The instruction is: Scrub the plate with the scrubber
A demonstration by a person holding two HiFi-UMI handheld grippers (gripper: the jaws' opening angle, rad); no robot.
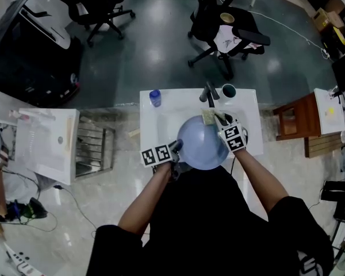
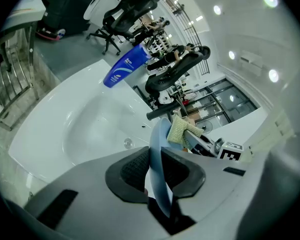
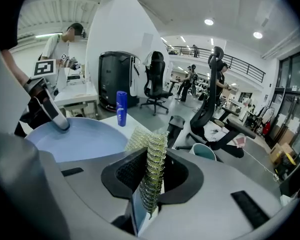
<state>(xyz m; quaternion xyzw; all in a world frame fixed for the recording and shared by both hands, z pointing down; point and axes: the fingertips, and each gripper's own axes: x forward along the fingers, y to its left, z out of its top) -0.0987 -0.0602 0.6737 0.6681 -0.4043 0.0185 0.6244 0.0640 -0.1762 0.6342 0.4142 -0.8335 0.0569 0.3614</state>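
A round light-blue plate (image 1: pixel 201 142) is held over the white sink (image 1: pixel 161 119). My left gripper (image 1: pixel 175 148) is shut on its near-left rim; in the left gripper view the plate's edge (image 2: pixel 157 149) stands upright between the dark pads of this gripper (image 2: pixel 155 171). My right gripper (image 1: pixel 218 122) is shut on a yellow-green mesh scrubber (image 1: pixel 209 117) at the plate's far right edge. In the right gripper view the scrubber (image 3: pixel 152 169) fills the jaws of my right gripper (image 3: pixel 151 176), with the plate's face (image 3: pixel 75 136) to its left and the left gripper (image 3: pixel 57 119) on the far rim.
A dark faucet (image 1: pixel 209 92) stands at the back of the sink, with a teal cup (image 1: pixel 228 91) to its right and a blue bottle (image 1: pixel 155 98) at the back left corner. A metal rack (image 1: pixel 95 148) is on the left, a wooden stool (image 1: pixel 290 119) on the right. Office chairs stand beyond.
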